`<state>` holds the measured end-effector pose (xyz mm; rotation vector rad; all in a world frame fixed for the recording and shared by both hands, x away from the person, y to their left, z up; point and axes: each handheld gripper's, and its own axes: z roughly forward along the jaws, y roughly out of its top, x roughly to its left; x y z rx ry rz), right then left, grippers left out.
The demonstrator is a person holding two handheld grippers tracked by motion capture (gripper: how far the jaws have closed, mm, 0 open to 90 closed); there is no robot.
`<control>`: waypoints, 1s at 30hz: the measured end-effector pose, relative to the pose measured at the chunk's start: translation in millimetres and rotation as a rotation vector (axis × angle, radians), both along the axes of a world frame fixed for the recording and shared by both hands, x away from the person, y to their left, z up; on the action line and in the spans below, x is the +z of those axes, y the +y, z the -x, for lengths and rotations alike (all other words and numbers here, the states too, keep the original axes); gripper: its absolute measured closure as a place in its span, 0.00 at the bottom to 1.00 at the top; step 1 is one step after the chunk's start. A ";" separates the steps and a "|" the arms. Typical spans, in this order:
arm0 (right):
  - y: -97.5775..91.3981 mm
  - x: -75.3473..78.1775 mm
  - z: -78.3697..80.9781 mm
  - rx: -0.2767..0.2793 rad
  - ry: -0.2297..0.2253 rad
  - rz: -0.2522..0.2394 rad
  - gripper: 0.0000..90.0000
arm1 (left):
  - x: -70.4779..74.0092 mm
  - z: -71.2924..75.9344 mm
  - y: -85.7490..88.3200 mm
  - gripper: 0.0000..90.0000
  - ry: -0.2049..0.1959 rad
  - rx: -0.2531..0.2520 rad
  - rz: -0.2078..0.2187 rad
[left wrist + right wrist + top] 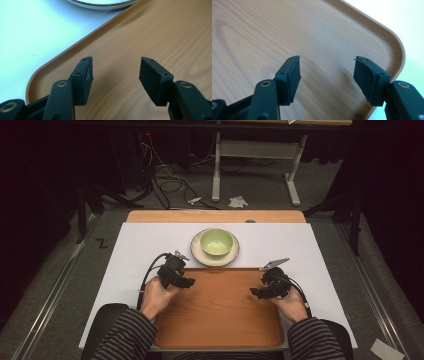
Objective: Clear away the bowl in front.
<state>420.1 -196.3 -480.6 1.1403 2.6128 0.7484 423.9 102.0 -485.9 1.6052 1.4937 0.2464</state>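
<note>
1. Tray (220, 312): wooden, lies flat on the white sheet (135, 245) at the near edge of the table, between the person's forearms; nothing on it
2. Bowl (216, 241): green, sits on a cream plate (199, 254) on the sheet just beyond the tray's far rim, apart from the tray; the plate's edge shows at the top of the left gripper view (100, 5)
3. Left gripper (186, 282): over the tray's far-left corner, pointing inward; in its own view (115, 75) the jaws stand wide apart with bare wood between them, gripping nothing
4. Right gripper (256, 293): over the tray's far-right part, pointing inward; in its own view (325, 75) the jaws are likewise spread, only tray surface between, rounded corner of the rim just to the side
5. Judged status: work looks at its start. Neither gripper holds or touches the bowl, plate or tray rim that I can see
6. Judged remaining: if the bowl and plate are to go onto the tray, all of it is left, meaning reach, grip, lift and set down. If the tray is to be lifted, both rims are not yet gripped
7. Whether the jaws rest on the wood or hover above it cannot be told
</note>
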 end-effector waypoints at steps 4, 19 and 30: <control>0.1 0.4 0.6 0.009 -0.004 0.001 0.44 | 0.3 -0.6 1.6 0.49 0.006 -0.003 -0.001; 0.6 -0.5 0.3 0.009 -0.001 -0.001 0.44 | 0.6 -2.5 0.2 0.49 0.002 -0.012 -0.002; 3.0 -1.2 1.3 0.012 0.000 0.008 0.44 | 11.4 -11.4 16.7 0.48 -0.019 0.035 0.037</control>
